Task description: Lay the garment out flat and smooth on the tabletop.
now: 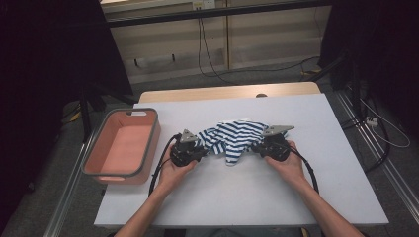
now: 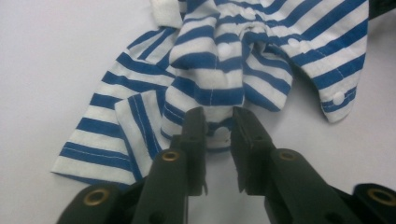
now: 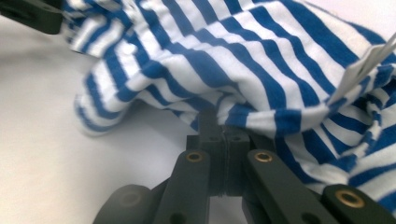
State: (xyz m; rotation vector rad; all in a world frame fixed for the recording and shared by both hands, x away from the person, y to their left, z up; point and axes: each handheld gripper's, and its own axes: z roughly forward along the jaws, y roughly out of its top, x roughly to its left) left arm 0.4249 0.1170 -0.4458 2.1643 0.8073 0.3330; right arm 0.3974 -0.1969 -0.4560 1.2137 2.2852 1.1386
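1. Far left of the table (image 1: 296,197): a pink tray (image 1: 101,165) with a grey rim sits at the table's left edge, well apart from the cloth.
2. Left hand (image 1: 173,173) holds the left gripper (image 1: 197,150) just left of centre, tips pointing right at the cloth's left edge.
3. Left gripper view: left gripper (image 2: 218,122) jaws stand narrow but parted, a fold of cloth between the tips. Cannot tell whether the pads press on it.
4. Centre: the blue-and-white striped garment (image 1: 232,138) lies bunched on the white table surface, between the two grippers; buttons and a hem show in the left gripper view (image 2: 219,70).
5. Right gripper (image 1: 258,146) meets the cloth's right edge, held by the right hand (image 1: 291,165).
6. Right gripper view: right gripper (image 3: 223,128) jaws are pressed together, pinching a fold of the striped cloth (image 3: 243,70), which drapes over the tips.
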